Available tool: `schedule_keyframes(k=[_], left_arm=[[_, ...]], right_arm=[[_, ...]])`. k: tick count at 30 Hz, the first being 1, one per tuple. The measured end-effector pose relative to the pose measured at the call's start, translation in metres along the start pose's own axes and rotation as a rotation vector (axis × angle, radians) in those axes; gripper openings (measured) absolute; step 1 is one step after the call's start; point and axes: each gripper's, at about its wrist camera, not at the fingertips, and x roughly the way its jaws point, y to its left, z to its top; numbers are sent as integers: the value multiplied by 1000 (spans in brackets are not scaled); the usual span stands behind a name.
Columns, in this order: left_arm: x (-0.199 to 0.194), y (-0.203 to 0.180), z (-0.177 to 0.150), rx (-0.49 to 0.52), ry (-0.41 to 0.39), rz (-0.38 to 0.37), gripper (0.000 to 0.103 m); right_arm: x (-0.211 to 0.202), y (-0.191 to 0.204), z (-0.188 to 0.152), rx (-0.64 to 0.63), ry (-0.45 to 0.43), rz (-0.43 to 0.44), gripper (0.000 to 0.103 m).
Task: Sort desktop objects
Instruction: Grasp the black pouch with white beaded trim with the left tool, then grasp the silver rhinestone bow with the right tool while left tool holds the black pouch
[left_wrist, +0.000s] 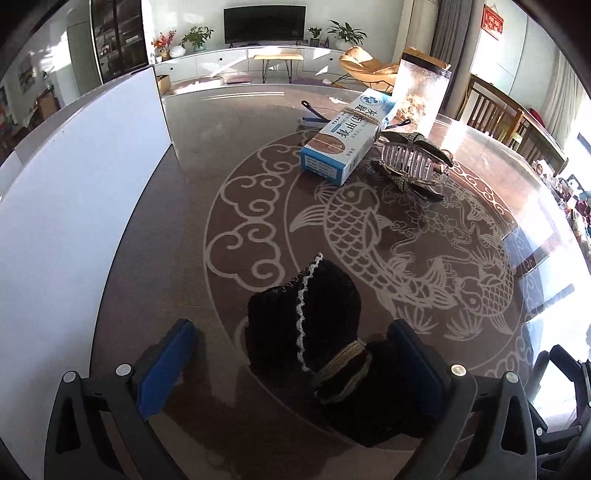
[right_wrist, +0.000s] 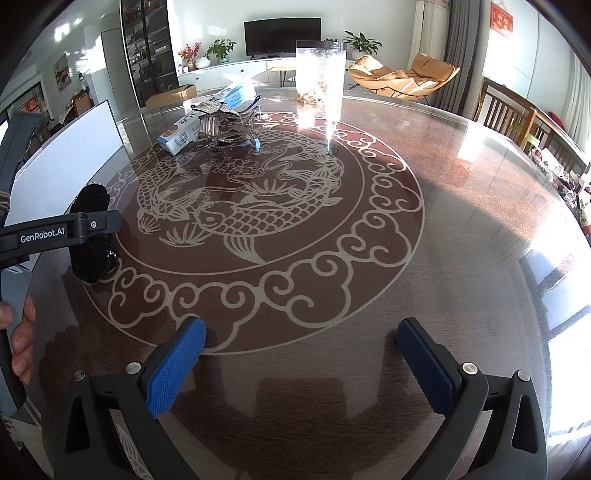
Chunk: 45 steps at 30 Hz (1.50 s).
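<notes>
Our left claw stands wide open low over the table, its blue pads either side of a black knitted bundle edged in white and tied with pale cord. The bundle lies on the table and looks to touch the right-hand pad. Farther off we see a blue-and-white box bound with string, a clear hair clip just beside it, and a tall clear container behind. A white board stands at left.

Black cloth with white trim; brown fish-patterned table.
</notes>
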Motion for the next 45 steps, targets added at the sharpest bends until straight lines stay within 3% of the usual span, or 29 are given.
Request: schedule_keyframes(k=[4, 6, 8, 10, 16, 18, 25, 31, 33, 35, 37, 41, 45], left_arm=[[-6, -10, -11, 38, -38, 23, 100], [-12, -8, -14, 50, -72, 14, 80], [-15, -3, -14, 75, -88, 4, 44], [-16, 3, -13, 90, -92, 1, 36], [-20, 18, -18, 79, -121, -32, 36], [-20, 17, -18, 83, -121, -26, 36], [-19, 13, -18, 87, -120, -20, 36], [-19, 14, -19, 87, -120, -20, 36], [-19, 13, -19, 88, -121, -20, 36], [-19, 14, -19, 88, -120, -20, 36], [-19, 14, -18, 87, -121, -20, 36], [-19, 14, -18, 87, -121, -20, 36], [-19, 13, -18, 88, -120, -20, 36]], right_arm=[[0, 0, 0, 0, 0, 0, 103], [0, 0, 0, 0, 0, 0, 103], [0, 0, 0, 0, 0, 0, 103], [0, 0, 0, 0, 0, 0, 103], [0, 0, 1, 1, -2, 1, 103], [4, 3, 9, -17, -12, 60, 103], [62, 41, 91, -119, -12, 198, 103], [108, 65, 155, -105, 26, 192, 103], [114, 63, 165, -65, 23, 199, 97], [115, 60, 169, -51, 5, 202, 67], [113, 57, 170, -54, 2, 215, 51], [91, 47, 151, -65, -30, 229, 51], [51, 31, 99, -81, -56, 235, 51]])
